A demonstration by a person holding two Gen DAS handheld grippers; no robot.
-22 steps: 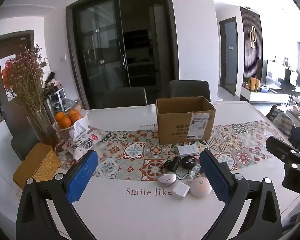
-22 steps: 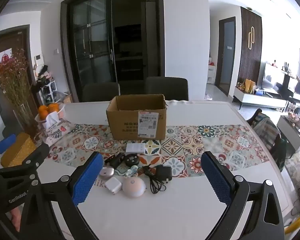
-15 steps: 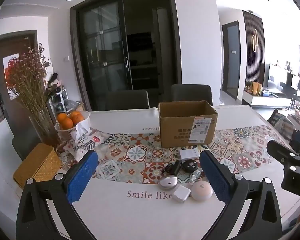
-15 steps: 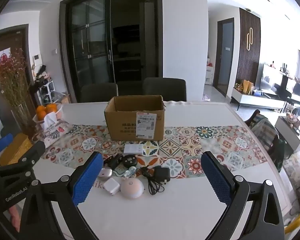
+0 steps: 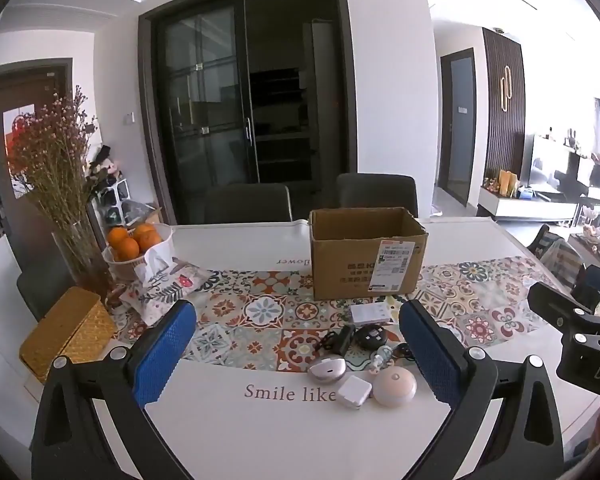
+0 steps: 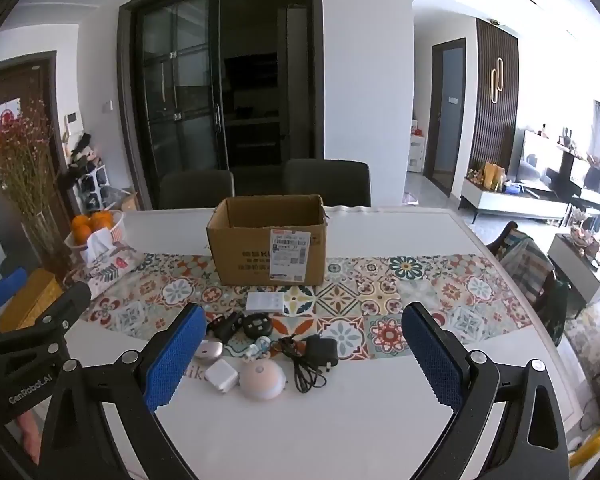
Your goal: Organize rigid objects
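An open cardboard box [image 5: 366,254] [image 6: 268,250] stands on the patterned runner. In front of it lie several small items: a white flat box [image 6: 266,302], a black round device [image 6: 258,325], a black charger with cable [image 6: 320,354], a pink round lamp [image 6: 261,380] [image 5: 394,387], a white square adapter [image 6: 221,375] [image 5: 354,391], and a silver oval case [image 5: 327,369]. My left gripper [image 5: 298,356] is open and empty, above the near table edge. My right gripper [image 6: 300,360] is open and empty, held back from the items.
At the left stand a vase of dried flowers [image 5: 60,184], a bowl of oranges [image 5: 134,240], a floral tissue pouch [image 5: 168,284] and a woven yellow box [image 5: 66,334]. Two dark chairs [image 5: 376,196] stand behind the table. The white table [image 6: 340,420] ends at right.
Both grippers have risen and tilted slightly, so the box and items sit a little lower in view. Nothing on the table has moved.
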